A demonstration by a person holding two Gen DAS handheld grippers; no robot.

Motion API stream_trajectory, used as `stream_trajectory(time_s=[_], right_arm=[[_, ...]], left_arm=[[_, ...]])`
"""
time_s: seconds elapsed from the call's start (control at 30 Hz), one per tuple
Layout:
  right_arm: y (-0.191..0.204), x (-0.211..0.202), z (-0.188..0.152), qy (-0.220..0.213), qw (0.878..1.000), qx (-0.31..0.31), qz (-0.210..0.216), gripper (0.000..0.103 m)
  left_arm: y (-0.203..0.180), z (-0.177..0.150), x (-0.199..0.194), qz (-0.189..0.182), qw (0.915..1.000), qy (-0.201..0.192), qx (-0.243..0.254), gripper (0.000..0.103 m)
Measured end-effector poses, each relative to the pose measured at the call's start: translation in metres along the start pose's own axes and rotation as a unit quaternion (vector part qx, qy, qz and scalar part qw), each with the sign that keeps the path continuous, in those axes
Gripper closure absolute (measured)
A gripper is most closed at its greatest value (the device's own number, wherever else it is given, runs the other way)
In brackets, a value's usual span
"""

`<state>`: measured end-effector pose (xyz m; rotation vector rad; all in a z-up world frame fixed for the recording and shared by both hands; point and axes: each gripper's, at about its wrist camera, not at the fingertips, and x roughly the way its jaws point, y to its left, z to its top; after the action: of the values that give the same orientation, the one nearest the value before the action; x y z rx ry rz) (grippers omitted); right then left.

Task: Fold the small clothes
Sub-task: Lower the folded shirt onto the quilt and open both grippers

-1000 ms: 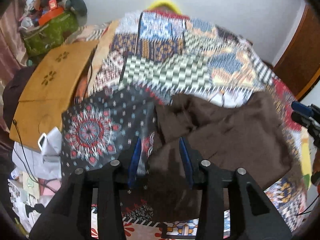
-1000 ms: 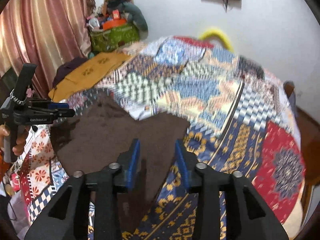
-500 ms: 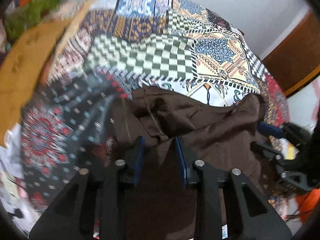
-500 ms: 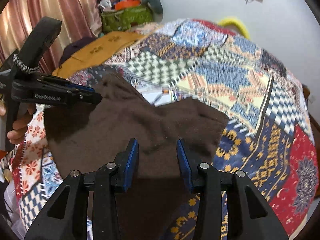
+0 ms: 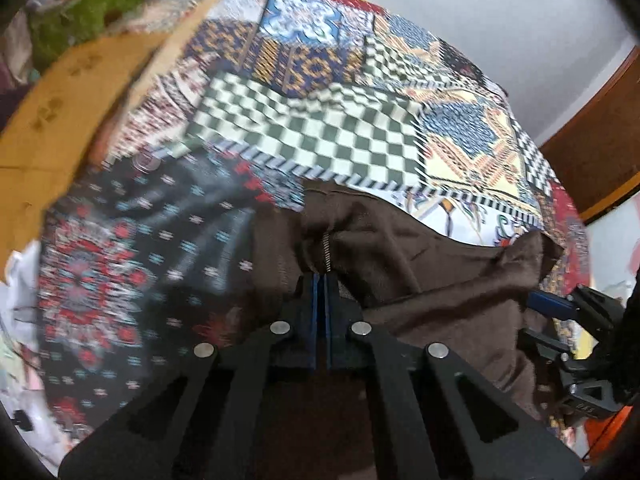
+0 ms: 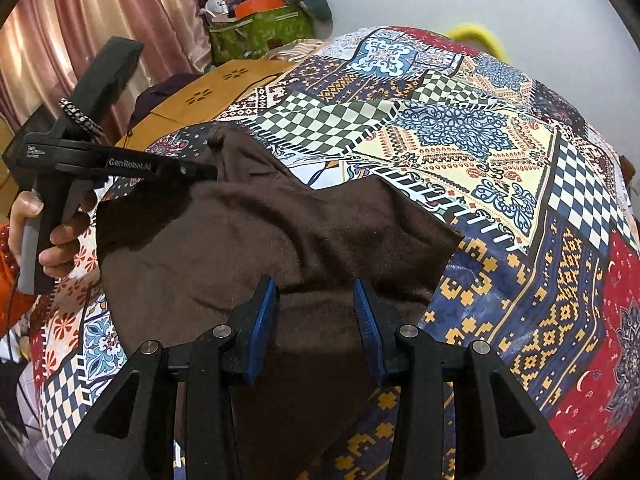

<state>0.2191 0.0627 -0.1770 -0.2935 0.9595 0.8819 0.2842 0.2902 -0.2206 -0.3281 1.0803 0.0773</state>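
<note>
Pinching a seam of the brown garment (image 5: 432,264), the left gripper (image 5: 321,280) has its blue pads pressed together on a ridge of cloth where a line of pale stitching shows. The garment lies rumpled on the patchwork bedspread (image 5: 320,132), near the edge closest to the person, with one corner pulled up toward the left gripper and the rest spread flat under the right gripper (image 6: 316,304). That right gripper hovers with its pads wide apart over the near hem, holding nothing; whether the tips touch the cloth cannot be told.

The fabric looks soft, light and slightly fuzzy, like a thin knit. It should drape and sag wherever it is not supported, and it will likely drag on the bedspread instead of sliding cleanly. A single pinch will bunch it, so two holds on matching corners or along one hem suit it best. The right gripper's natural target appears to be the free corner (image 6: 452,236) on the far right, which lies flat and exposed. Pinching a doubled edge or seam should resist slipping better than a single layer.
</note>
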Motion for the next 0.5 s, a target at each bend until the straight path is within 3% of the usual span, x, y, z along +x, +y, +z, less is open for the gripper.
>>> stream_trajectory(time_s=[0.2, 0.3, 0.37, 0.43, 0.5], right_arm=[[-0.001, 0.000, 0.000, 0.001, 1.000, 0.000, -0.002, 0.066], [0.001, -0.005, 0.002, -0.002, 1.000, -0.005, -0.011, 0.066], [0.001, -0.011, 0.004, -0.014, 1.000, -0.007, -0.017, 0.066], [0.000, -0.020, 0.007, -0.031, 0.999, -0.007, -0.016, 0.066], [-0.003, -0.025, 0.012, -0.043, 0.999, -0.004, -0.015, 0.066]], left_arm=[[0.013, 0.001, -0.014, 0.029, 0.9994, 0.006, 0.015, 0.101], [0.000, -0.005, -0.026, 0.095, 0.9934, -0.015, 0.063, 0.100], [-0.008, -0.009, -0.035, 0.098, 0.9913, -0.027, 0.084, 0.093], [-0.016, -0.014, -0.043, 0.084, 0.9910, -0.037, 0.098, 0.076], [-0.025, -0.019, -0.046, 0.075, 0.9900, -0.043, 0.112, 0.066]])
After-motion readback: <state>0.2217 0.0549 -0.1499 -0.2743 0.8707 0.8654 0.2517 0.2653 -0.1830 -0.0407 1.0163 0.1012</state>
